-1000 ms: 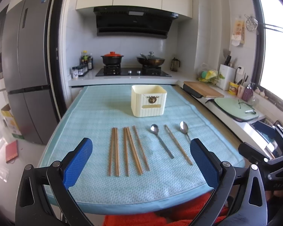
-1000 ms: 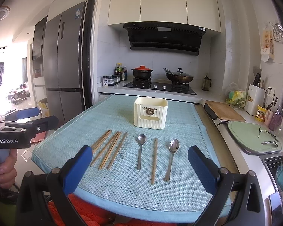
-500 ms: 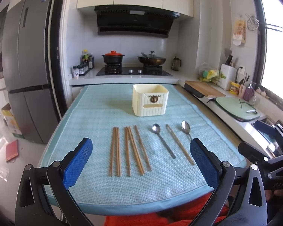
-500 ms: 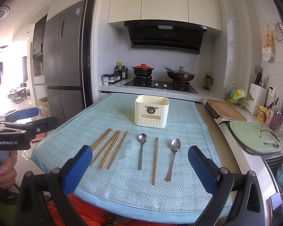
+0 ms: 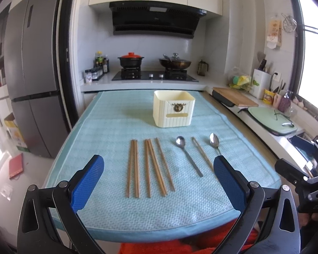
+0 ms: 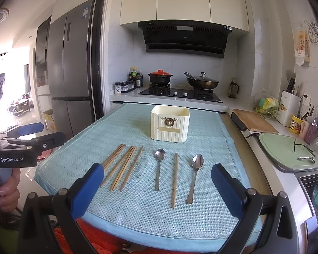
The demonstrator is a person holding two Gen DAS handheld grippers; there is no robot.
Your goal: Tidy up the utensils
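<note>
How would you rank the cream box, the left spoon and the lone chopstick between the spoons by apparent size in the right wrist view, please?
1. cream box, clearly largest.
2. lone chopstick.
3. left spoon, somewhat shorter than the chopstick, though its bowl is wider.

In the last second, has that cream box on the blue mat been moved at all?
No. The cream box sits on the same spot of the blue mat, same gap behind the spoons. It only drifts slightly in frame because the cameras shift.

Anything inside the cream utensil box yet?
Nothing rises above the rim of the cream box; only bare inner walls show. Its floor is hidden by the front wall. Chopsticks and both spoons lie on the mat.
</note>
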